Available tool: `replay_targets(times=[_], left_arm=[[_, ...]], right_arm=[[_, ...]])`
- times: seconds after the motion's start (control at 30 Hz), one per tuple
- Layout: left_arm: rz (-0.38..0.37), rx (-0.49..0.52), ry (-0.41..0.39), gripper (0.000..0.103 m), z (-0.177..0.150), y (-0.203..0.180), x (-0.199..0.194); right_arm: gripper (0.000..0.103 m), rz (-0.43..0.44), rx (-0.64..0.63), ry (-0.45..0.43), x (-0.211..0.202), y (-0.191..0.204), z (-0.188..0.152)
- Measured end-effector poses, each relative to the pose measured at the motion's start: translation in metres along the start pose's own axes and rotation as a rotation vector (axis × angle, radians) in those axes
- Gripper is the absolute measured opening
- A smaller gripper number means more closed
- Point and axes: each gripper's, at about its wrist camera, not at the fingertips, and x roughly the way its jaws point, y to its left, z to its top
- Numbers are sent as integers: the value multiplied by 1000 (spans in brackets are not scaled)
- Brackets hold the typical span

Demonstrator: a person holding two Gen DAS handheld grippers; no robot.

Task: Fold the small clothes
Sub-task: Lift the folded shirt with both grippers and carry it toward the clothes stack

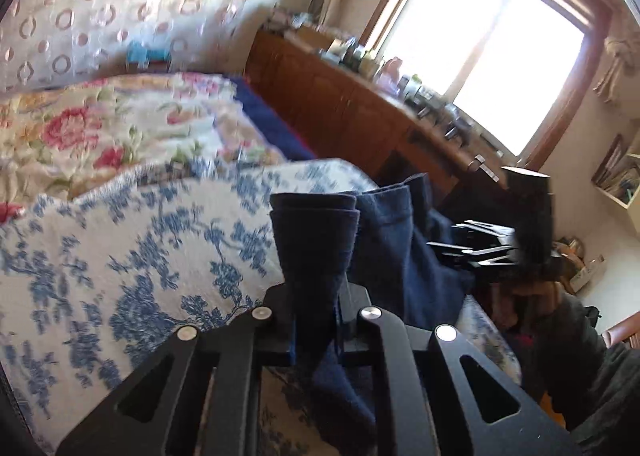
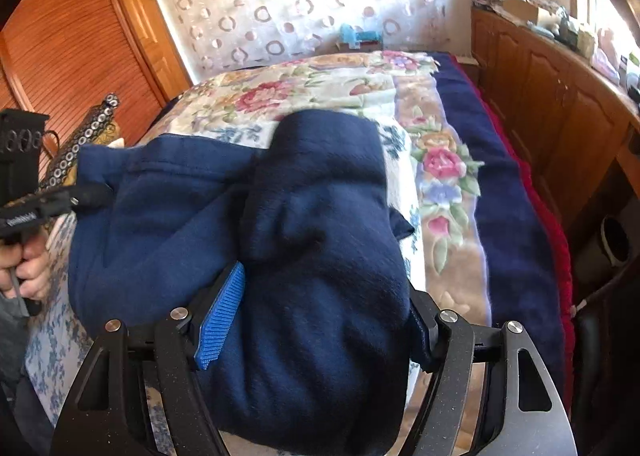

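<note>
A navy fleece garment (image 2: 312,256) hangs lifted above the bed, held between both grippers. My left gripper (image 1: 316,296) is shut on a bunched edge of the garment (image 1: 316,240), which rises out of the jaws. My right gripper (image 2: 320,320) has a thick bundle of the same cloth between its jaws; the blue-padded left finger (image 2: 222,316) presses its side. The right gripper also shows in the left wrist view (image 1: 496,244) at the garment's far side. The left gripper shows in the right wrist view (image 2: 48,199), pinching the cloth's left corner.
The bed has a blue-and-white toile cover (image 1: 120,264), a floral quilt (image 2: 440,159) and a navy blanket (image 2: 500,191). A cluttered wooden sideboard (image 1: 340,111) runs under the window (image 1: 480,47). A wooden louvred door (image 2: 72,39) stands at the left.
</note>
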Motion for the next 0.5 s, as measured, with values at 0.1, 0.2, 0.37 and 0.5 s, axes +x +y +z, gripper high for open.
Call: replay_targets(times=[0.1,0.2,0.37,0.5], left_arm=[[18,-1,-38,9,4,5,-26],[88,-6,-40,9,3,23,-37],[120,-36,-1,9,-12,46,-29],[129,-50,15,9,-18,52,-19]], right_arm=[[73,15,-36,-7,0,14,9],[75,11,-78,3,10,29,17],[77,43,-68,55,39,35,21],[78,103,-15,84,51,32,22]])
